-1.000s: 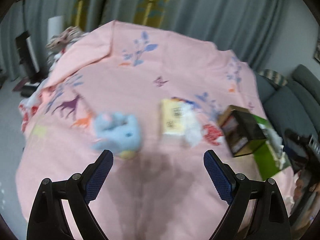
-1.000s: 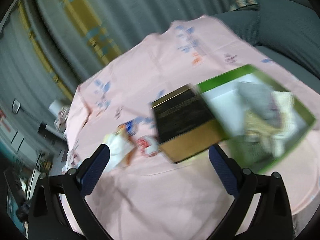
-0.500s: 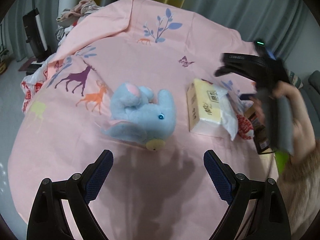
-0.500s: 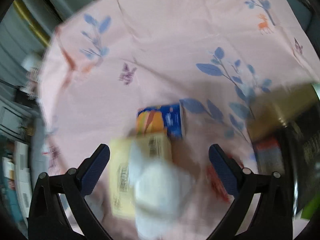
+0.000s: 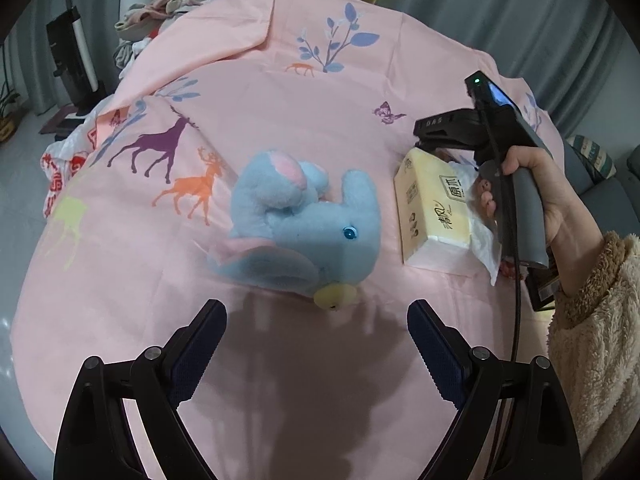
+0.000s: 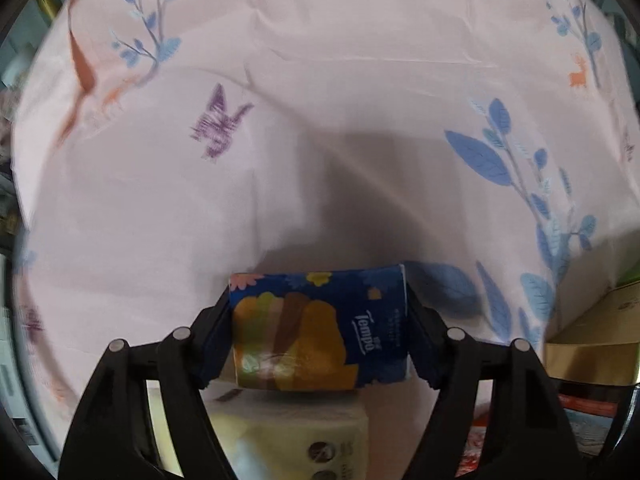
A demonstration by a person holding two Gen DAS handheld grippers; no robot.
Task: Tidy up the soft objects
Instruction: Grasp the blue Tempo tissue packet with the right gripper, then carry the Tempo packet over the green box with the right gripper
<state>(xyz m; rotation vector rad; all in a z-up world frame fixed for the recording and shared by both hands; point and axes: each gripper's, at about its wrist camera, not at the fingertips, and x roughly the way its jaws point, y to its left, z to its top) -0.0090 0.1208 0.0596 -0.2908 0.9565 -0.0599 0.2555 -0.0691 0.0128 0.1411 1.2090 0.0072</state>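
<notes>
The right gripper [image 6: 319, 330] has its two fingers clamped on a blue Tempo tissue pack [image 6: 320, 330] — one pad pressed against each short side, the pack filling the whole gap between them, its printed face toward the camera. Just below it in the right wrist view lies a pale yellow tissue pack [image 6: 296, 436] on the pink printed sheet [image 6: 320, 100], and a gold-and-black box [image 6: 596, 344] sits at the right edge.

The left gripper [image 5: 316, 344] hangs with its fingers wide apart and nothing between them. A blue plush elephant [image 5: 308, 228] lies on the sheet just ahead of the fingertips, centred on the gap but not touching either finger. Beside the elephant, to its right, is the yellow tissue pack, with the person's right hand [image 5: 548, 192] on the other gripper's grey handle — low over that pack's far end.
</notes>
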